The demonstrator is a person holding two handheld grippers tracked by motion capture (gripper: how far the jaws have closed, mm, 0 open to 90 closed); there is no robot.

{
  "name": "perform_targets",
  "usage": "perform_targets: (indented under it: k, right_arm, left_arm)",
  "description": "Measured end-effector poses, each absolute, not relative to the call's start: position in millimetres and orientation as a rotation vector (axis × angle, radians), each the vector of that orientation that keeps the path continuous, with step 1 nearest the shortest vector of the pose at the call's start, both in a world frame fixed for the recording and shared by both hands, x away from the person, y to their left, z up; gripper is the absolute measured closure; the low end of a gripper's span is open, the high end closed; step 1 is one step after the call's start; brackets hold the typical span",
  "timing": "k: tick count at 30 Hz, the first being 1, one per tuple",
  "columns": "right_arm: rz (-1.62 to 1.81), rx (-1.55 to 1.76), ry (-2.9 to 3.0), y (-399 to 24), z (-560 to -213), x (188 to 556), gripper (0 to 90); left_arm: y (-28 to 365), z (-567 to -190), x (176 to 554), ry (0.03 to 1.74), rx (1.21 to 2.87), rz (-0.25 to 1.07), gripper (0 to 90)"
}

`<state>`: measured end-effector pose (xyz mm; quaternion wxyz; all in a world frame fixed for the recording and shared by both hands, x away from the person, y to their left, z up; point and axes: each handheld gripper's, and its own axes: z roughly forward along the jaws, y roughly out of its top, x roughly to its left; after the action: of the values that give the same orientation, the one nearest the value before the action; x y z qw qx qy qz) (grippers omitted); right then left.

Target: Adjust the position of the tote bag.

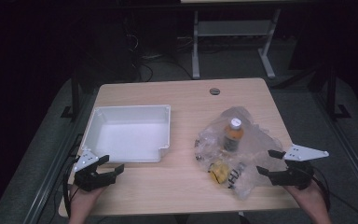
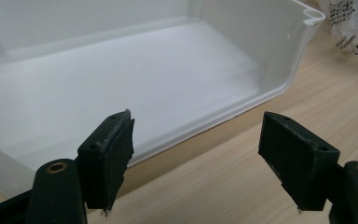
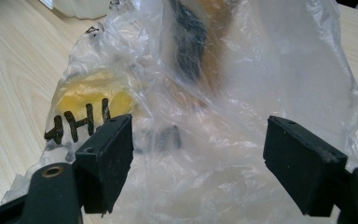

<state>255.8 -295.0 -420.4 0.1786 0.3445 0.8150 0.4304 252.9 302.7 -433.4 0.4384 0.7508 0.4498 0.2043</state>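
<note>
While both tools gape – bag (image 1: 242, 149): bottle (image 1: 233, 135), yellow item (image 1: 218, 171) | white tray (image 1: 103, 115): bare

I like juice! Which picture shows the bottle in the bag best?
The high view: the bottle shows whole, white cap up, inside the plastic bag. The right gripper view gives only a blurry dark-and-orange shape; the left gripper view catches just the bag's edge.

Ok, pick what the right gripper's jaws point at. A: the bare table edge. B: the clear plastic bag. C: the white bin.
B: the right gripper stands open just before the crumpled clear plastic bag, through which a bottle and something yellow show.
</note>
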Motion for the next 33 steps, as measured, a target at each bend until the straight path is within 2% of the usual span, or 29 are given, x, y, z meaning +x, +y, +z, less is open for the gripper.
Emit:
perform_targets:
  k: [33]
  right_arm:
    - [1.233, 0.959, 2.298, -297.2, -417.3, 256.0, 22.6]
  left_arm:
    - [298.3, -432.1, 251.1, 1.059, 1.889, 0.465, 23.6]
